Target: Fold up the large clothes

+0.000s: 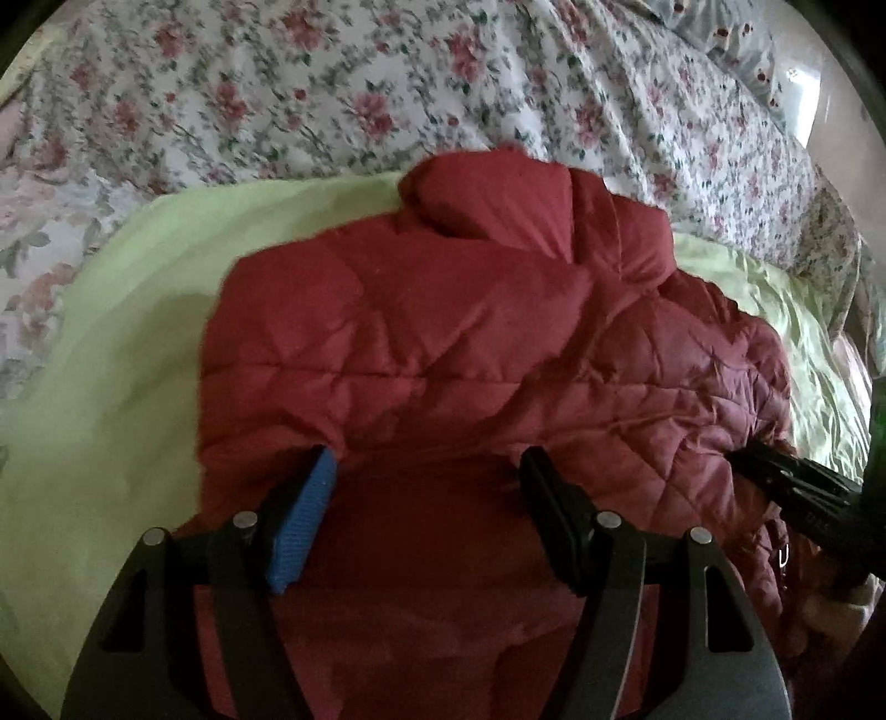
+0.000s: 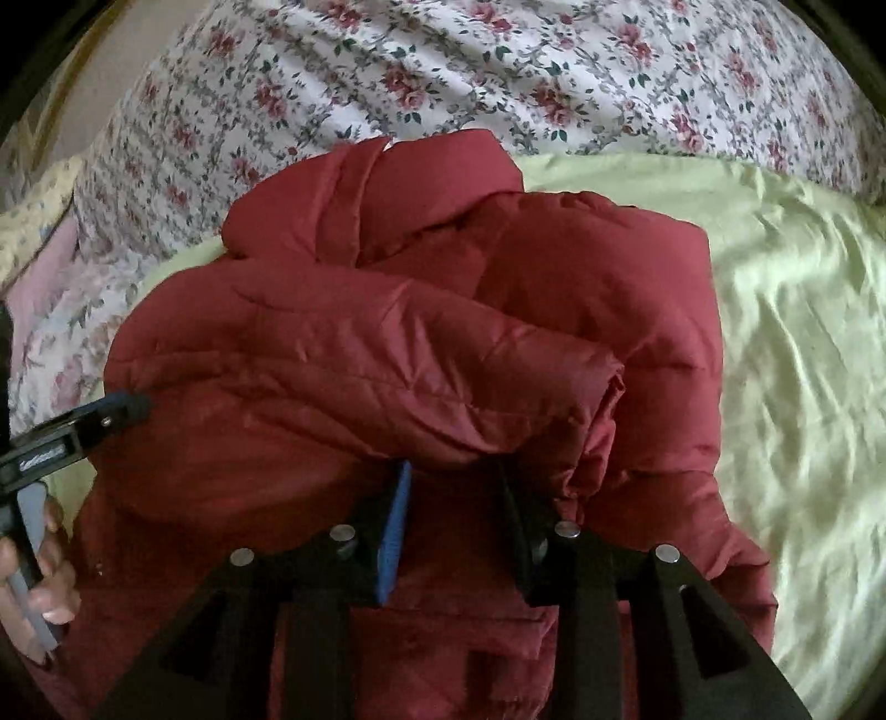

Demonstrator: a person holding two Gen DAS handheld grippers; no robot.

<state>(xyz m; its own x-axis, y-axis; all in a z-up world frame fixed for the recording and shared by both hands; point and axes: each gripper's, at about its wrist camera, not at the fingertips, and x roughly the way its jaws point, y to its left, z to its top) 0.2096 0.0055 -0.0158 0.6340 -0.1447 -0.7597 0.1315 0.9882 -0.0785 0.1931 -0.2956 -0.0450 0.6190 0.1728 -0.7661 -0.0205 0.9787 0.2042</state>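
A dark red quilted hooded jacket (image 1: 443, 332) lies partly folded on a pale green sheet (image 1: 111, 360); its hood points to the far side. My left gripper (image 1: 429, 462) is open, its fingertips tucked under a raised fold of the jacket. In the right wrist view the jacket (image 2: 387, 343) has a sleeve folded across its body. My right gripper (image 2: 454, 471) has its jaws a moderate gap apart with jacket fabric bulging over the tips. The right gripper also shows at the right edge of the left wrist view (image 1: 803, 487), and the left gripper at the left edge of the right wrist view (image 2: 83, 426).
A floral bedspread (image 1: 332, 83) covers the bed behind the green sheet (image 2: 775, 332). A hand (image 2: 44, 565) holds the left gripper's handle. A pillow with a small red print (image 1: 736, 44) lies at the far right.
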